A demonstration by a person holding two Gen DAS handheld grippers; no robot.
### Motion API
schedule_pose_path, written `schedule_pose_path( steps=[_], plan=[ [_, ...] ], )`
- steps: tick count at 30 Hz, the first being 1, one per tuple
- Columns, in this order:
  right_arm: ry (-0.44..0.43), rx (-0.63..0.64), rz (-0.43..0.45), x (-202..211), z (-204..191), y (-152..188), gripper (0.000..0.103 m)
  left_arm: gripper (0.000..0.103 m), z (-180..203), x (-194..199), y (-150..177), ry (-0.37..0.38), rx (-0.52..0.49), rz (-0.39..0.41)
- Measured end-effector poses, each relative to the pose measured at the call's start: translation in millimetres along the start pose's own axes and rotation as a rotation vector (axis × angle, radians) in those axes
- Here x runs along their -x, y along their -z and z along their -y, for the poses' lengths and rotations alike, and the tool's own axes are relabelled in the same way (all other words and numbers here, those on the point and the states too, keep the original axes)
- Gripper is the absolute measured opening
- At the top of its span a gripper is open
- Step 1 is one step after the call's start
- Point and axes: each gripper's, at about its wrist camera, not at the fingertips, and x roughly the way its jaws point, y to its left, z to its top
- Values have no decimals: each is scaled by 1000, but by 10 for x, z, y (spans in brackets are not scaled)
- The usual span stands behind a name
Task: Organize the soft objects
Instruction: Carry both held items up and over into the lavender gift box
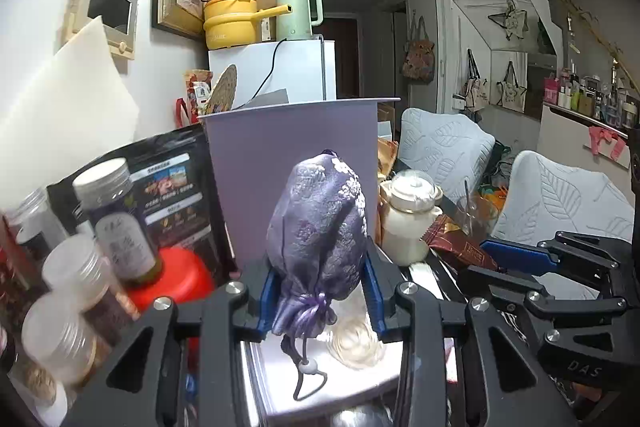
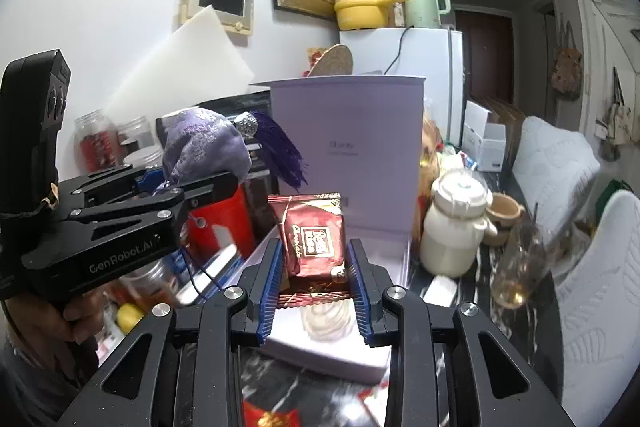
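A purple pouch [image 1: 318, 227] is clamped between the fingers [image 1: 267, 301] of the left gripper [image 1: 320, 301] at lower centre of the left view, its drawstring end hanging towards the camera. In the right view a red chocolate packet [image 2: 314, 237] is clamped between the fingers [image 2: 362, 287] of the right gripper [image 2: 316, 287] at lower centre. Both are held clear above a white box [image 2: 376, 351], whose lid [image 2: 352, 131] stands upright behind; this is judged to be where the soft things are gathered. A pale coil [image 2: 328, 321] already lies in the box. Open room is left on the box floor, but it is hemmed in by the lid behind, a red tub [image 2: 222, 227] and jars [image 1: 116, 211] to the left and a cream pot [image 2: 456, 227] to the right on the crowded bench [image 2: 500, 339]. The two grippers sit close side by side, so the margin between them is thin.
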Motion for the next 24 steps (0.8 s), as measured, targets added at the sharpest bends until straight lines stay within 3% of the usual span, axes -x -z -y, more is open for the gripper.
schedule_pose_path(
  steps=[11,20,24],
  plan=[
    [-27,-14,-27,-568,220,-235,32,36,-142,-604,-111,-80,40,1],
    [18,9,-42,-956,272,-238,32,36,-294,-1056,51,-126,66,-87],
    [23,-5,-97,-1179,352,-169,32,36,-337,-1229,151,-134,55,-148]
  ],
)
